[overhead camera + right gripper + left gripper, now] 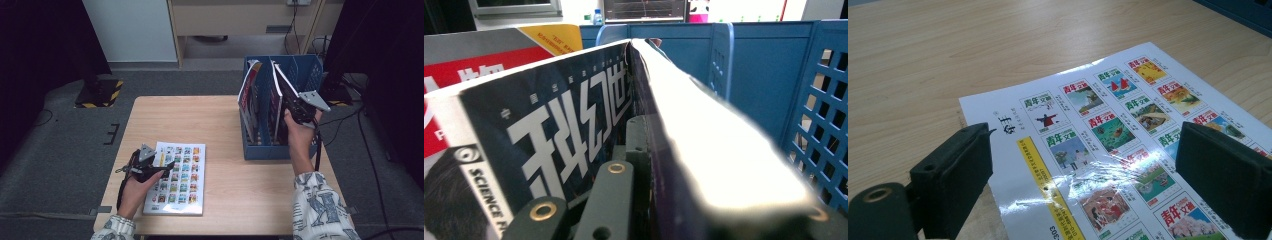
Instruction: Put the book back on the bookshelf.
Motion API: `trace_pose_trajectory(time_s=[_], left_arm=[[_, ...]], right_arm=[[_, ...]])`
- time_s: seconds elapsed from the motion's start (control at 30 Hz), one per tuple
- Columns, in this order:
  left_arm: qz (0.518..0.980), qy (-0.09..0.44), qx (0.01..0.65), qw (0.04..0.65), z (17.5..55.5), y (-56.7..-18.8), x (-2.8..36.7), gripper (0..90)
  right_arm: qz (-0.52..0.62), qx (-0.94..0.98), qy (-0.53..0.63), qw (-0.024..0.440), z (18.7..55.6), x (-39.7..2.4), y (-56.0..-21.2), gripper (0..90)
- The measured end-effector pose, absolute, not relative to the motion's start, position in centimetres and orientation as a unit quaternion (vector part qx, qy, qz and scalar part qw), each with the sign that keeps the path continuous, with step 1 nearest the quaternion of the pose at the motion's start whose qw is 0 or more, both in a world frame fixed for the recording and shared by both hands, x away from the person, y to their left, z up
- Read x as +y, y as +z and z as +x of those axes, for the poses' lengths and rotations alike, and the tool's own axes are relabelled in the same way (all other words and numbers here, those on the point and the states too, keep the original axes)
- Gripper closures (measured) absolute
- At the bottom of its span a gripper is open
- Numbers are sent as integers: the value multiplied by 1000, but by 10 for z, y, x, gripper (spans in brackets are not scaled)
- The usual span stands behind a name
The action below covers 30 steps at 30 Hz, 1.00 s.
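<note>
A magazine point(179, 177) with rows of small cover pictures lies flat on the wooden table point(220, 120). My left gripper point(162, 164) hovers open over its left edge; in the left gripper view the jaws point(1083, 165) stand wide apart above the glossy page point(1128, 115) without touching it. My right gripper point(292, 102) is shut on the top edge of a dark blue magazine point(277, 100) standing tilted in the blue file rack point(260, 147). In the right gripper view that magazine point(554, 130) is pinched between the jaws point(644, 145), its white page edges blurred at right.
A red-covered magazine point(248, 92) leans in the rack's left slot, seen too in the right gripper view as a red magazine point(474, 65). The rack's perforated blue wall point(819, 115) rises at right. Bare wood lies between the flat magazine and the rack.
</note>
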<state>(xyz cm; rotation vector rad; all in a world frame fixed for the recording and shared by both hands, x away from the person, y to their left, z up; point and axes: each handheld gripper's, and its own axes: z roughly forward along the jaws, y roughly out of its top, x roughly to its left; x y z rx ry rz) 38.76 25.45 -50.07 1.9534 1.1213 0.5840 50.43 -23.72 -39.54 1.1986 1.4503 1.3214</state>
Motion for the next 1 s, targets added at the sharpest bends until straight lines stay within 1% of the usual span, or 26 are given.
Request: trace_pose_trajectory(time_s=[0.27,0.5,0.57,0.63,0.7,1.0], left_arm=[[771,231,443,396,387,-501,254,77],[771,231,442,396,387,-501,254,78],[771,231,442,396,387,-501,254,78],[772,231,442,395,387,-501,254,78],[772,231,441,395,387,-501,254,77],[772,231,441,396,387,-501,254,78]], right_arm=[[467,583,526,407,503,-234,-396,800],[465,586,526,406,500,-232,-400,754],[465,586,526,404,499,-232,-401,769],[465,586,524,408,499,-232,-402,804],[463,588,513,420,499,-231,-401,836],[462,594,492,438,505,-223,-398,842]])
